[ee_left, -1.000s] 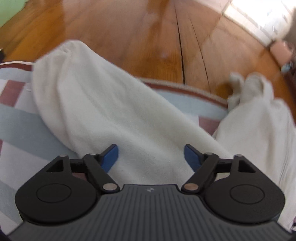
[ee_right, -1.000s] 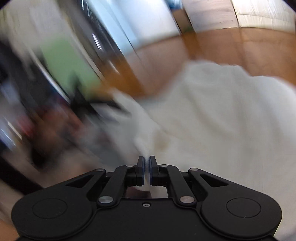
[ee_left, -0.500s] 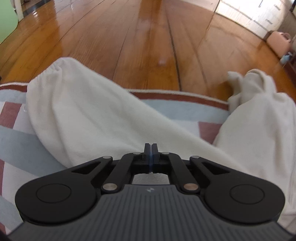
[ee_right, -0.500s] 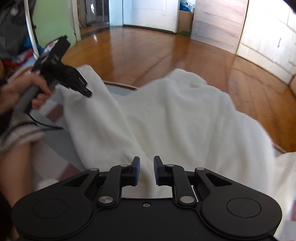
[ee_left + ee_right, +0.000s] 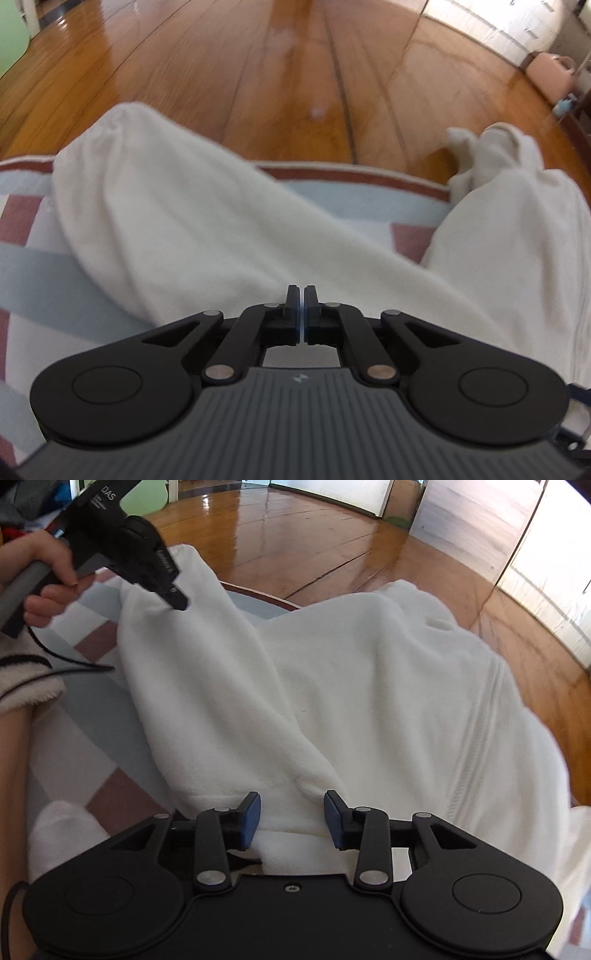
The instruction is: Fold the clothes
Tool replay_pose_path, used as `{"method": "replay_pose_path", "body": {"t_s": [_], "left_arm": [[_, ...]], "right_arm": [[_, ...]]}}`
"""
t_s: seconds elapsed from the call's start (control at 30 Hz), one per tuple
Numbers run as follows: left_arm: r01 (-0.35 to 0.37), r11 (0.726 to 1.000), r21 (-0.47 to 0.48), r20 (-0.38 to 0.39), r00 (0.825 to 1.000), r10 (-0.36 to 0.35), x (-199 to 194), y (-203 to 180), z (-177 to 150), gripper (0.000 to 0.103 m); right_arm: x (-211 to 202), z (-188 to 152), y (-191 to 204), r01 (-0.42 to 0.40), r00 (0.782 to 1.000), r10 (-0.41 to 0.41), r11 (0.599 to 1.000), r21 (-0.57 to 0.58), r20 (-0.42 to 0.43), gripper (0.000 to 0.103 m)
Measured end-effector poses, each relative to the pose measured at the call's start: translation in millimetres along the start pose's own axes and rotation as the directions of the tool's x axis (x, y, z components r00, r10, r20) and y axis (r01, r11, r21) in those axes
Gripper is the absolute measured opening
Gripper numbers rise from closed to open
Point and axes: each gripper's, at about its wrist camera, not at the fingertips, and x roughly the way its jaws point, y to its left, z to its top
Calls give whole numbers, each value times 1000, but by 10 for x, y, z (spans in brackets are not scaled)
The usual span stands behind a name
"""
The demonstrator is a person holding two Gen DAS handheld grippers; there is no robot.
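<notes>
- The white fleece garment (image 5: pixel 332 686) lies spread over a striped rug (image 5: pixel 37 266) on the wooden floor (image 5: pixel 258 74); it is soft, cream-white and rumpled, with a ribbed seam running down its right side in my right wrist view.
- One sleeve (image 5: pixel 155 206) stretches diagonally across the rug to a gathered cuff at the rug's far edge; the other sleeve (image 5: pixel 509 184) bunches up at the right, its end on the bare floor.
- My left hand-held gripper (image 5: pixel 300 314) has its jaws pressed together over the sleeve; whether fabric is caught between them I cannot tell.
- My right hand-held gripper (image 5: pixel 291 819) has just been opening; its jaws stand apart with the garment's hem between them, the pads not pressing it.
- Only the right wrist view shows my left hand (image 5: pixel 44 579) holding its tool, tip at the sleeve's cuff, and a white sock (image 5: pixel 62 834).
- Only the left wrist view shows a pink bag (image 5: pixel 550 74).
</notes>
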Motion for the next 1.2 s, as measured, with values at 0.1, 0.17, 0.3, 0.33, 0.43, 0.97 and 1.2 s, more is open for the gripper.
{"method": "replay_pose_path", "body": {"t_s": [0.1, 0.17, 0.3, 0.33, 0.43, 0.97, 1.2], "left_arm": [[16, 1000, -20, -10, 1000, -16, 21, 23, 0, 2], [21, 1000, -19, -13, 1000, -21, 33, 8, 3, 2], [30, 999, -16, -17, 999, -31, 49, -24, 8, 2], [33, 999, -19, -17, 999, -33, 51, -22, 6, 2], [46, 998, -31, -20, 999, -47, 53, 7, 1, 2], [329, 943, 44, 141, 933, -332, -344, -153, -32, 53], [408, 905, 116, 140, 896, -422, -440, -257, -72, 63]], "right_arm": [[-81, 13, 49, 38, 999, -37, 998, -40, 16, 52], [-80, 22, 35, 41, 999, -41, 996, -77, 6, 56], [33, 62, -84, -20, 999, 20, 1000, -13, -38, 62], [57, 71, -115, -48, 998, 49, 999, 26, -48, 62], [103, 25, -24, -27, 998, 27, 1000, 0, -49, 15], [-757, -186, -901, -477, 836, 208, 733, 486, 507, 8], [-606, -163, -1003, -489, 836, 181, 674, 554, 518, 8]]}}
